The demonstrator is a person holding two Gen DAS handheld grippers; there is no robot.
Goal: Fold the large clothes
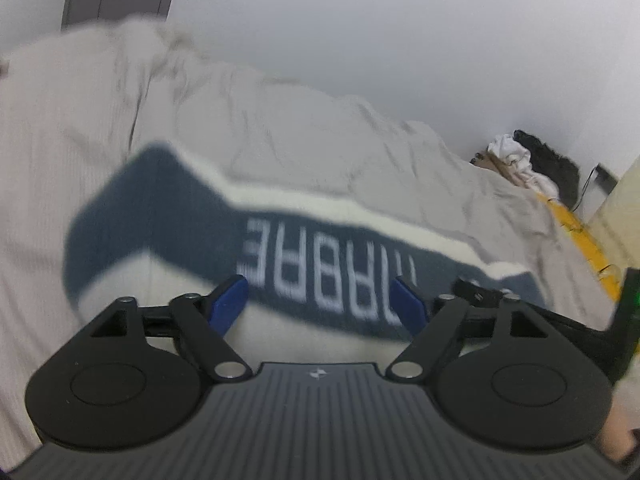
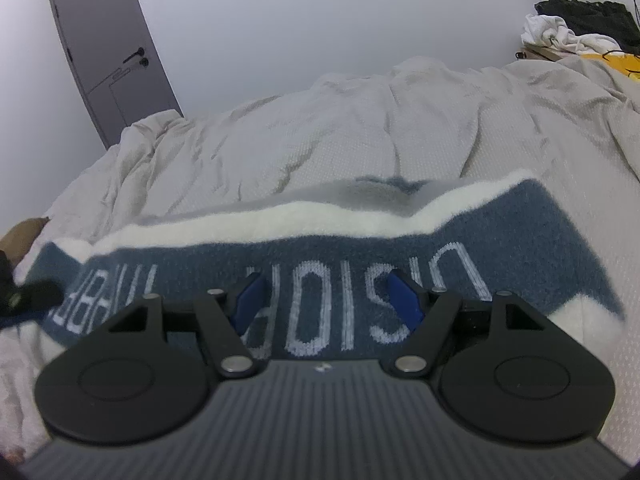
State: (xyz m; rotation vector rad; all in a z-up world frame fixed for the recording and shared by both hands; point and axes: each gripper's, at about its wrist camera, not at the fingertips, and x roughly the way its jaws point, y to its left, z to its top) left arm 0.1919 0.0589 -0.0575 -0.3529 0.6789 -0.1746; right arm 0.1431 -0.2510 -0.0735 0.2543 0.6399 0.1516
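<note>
The cream knitted sweater with a slate-blue lettered band (image 2: 400, 248) lies crosswise just ahead of both open hand-held grippers, left (image 1: 322, 302) and right (image 2: 326, 300), nothing gripped.

knit garment (image 1: 168, 216) dark blue band: white knitted capitals, upside down to both cameras | left wrist view: five letters clear, roughly "ERBRE" turned round, a further letter cut off at the right | right wrist view: roughly "USIDE" turned round, more letters at left too blurred to read
</note>
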